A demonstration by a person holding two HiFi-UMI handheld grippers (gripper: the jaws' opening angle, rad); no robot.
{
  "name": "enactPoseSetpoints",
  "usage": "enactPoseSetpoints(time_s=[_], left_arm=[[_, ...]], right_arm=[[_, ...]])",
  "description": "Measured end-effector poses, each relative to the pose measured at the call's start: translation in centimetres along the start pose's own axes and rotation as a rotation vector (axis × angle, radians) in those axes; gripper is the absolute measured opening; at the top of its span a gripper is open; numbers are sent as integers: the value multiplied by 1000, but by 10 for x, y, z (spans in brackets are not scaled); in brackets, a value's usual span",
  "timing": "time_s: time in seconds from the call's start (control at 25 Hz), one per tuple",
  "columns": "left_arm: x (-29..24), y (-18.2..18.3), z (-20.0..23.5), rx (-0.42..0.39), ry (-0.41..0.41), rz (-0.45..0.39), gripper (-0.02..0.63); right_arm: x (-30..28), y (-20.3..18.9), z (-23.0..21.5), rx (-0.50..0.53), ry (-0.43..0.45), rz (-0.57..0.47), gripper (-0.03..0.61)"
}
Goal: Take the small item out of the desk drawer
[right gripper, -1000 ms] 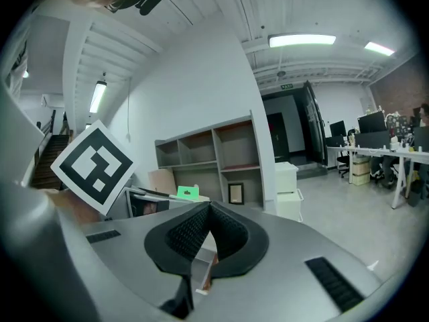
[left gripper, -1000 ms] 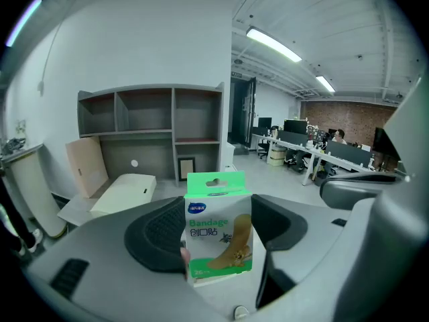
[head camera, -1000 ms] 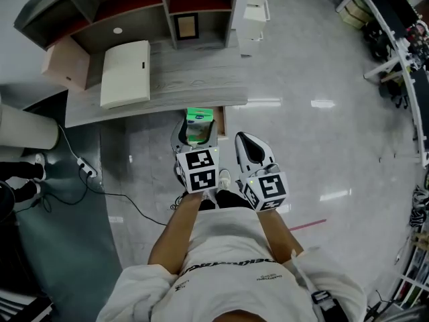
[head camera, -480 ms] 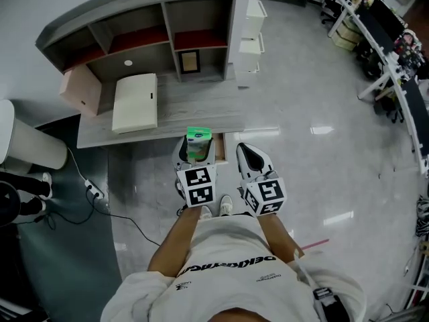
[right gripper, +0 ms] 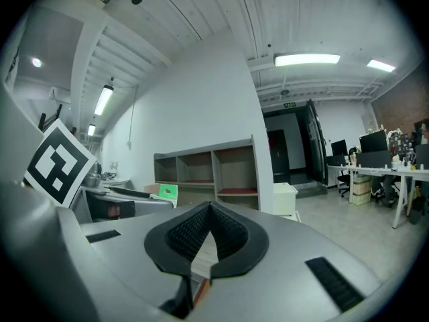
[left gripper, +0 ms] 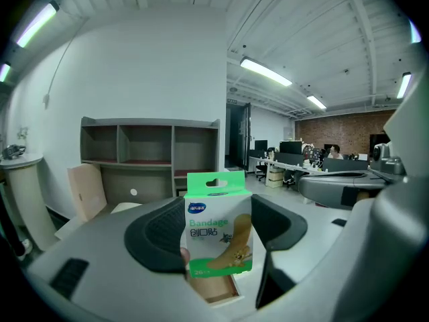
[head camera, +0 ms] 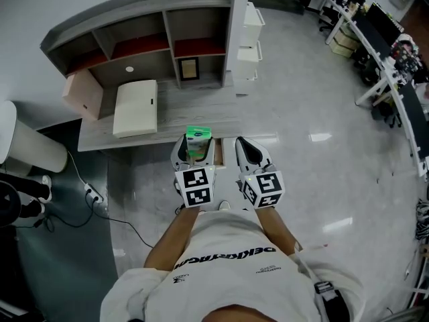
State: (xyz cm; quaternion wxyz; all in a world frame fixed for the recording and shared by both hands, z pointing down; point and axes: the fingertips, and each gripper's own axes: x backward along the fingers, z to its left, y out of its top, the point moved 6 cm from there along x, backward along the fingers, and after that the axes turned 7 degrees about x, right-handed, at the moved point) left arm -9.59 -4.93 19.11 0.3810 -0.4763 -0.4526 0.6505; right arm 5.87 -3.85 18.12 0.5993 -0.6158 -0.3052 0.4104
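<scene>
A small green and white bandage box [head camera: 198, 138] sits upright between the jaws of my left gripper [head camera: 194, 147], which is shut on it just in front of the grey desk's front edge [head camera: 161, 138]. In the left gripper view the bandage box [left gripper: 218, 225] fills the gap of the left gripper [left gripper: 221, 232], and the open wooden drawer [left gripper: 213, 291] shows below it. My right gripper [head camera: 243, 150] hangs beside it on the right, shut and holding nothing. In the right gripper view the right gripper [right gripper: 207, 210] has its pads meeting, and the green box [right gripper: 167, 192] shows at the left.
On the desk lie a flat white case [head camera: 135, 107] and a pale pink box [head camera: 84, 92]; shelves with a small frame [head camera: 189, 68] rise behind. A white drawer cabinet [head camera: 247, 33] stands to the right. A cable and power strip [head camera: 94, 193] lie on the floor at the left.
The left gripper has kept hold of the bandage box throughout. Both grippers have edged back from the desk, and the head view now takes in more of the desk and shelves.
</scene>
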Motion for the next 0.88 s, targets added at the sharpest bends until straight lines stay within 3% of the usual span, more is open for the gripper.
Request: enactPoseSetpoints(time_s=[0.88], left_arm=[[-14,3,5,-5,4,-48,319]], right_arm=[[-22,7,-16,19,3,-34,31]])
